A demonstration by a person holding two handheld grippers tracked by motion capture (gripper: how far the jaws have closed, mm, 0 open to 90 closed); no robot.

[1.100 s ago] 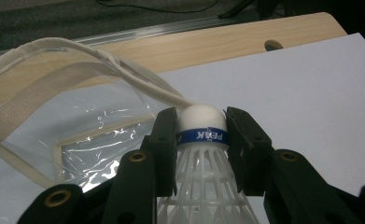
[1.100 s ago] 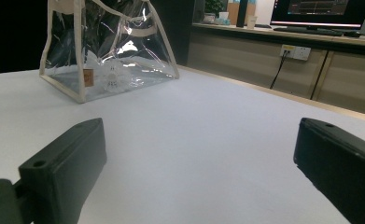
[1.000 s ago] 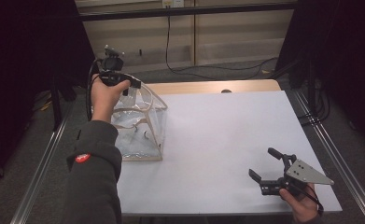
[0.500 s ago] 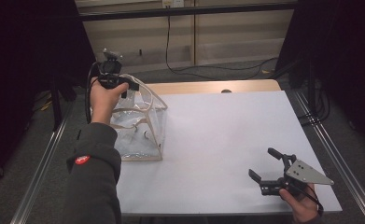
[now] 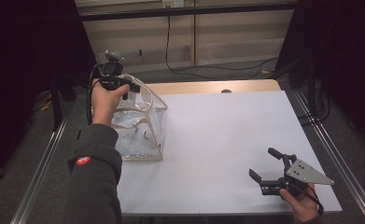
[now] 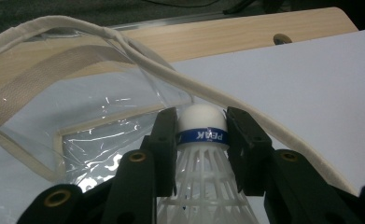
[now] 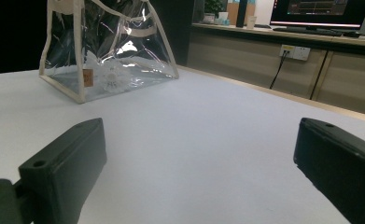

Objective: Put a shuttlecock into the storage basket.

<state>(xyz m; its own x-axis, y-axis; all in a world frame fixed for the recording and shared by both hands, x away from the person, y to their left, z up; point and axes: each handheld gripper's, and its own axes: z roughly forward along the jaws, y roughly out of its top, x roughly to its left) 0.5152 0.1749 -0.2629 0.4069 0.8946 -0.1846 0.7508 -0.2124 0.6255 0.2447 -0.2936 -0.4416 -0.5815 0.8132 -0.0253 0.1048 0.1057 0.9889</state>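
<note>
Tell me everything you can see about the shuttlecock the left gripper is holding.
The shuttlecock is white, with a rounded cork-like head, a blue band reading PEAK around its neck, and a ribbed, plastic-looking skirt that widens toward the camera. The left gripper clamps it, one black jaw on each side of the band, head pointing away from the hand. It hangs above the open mouth of the clear bag, whose cream strap arcs just behind the head.

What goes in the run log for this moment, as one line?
left gripper: shut on shuttlecock, above clear bag | right gripper: open, low over white table | shuttlecock not yet in bag
</note>
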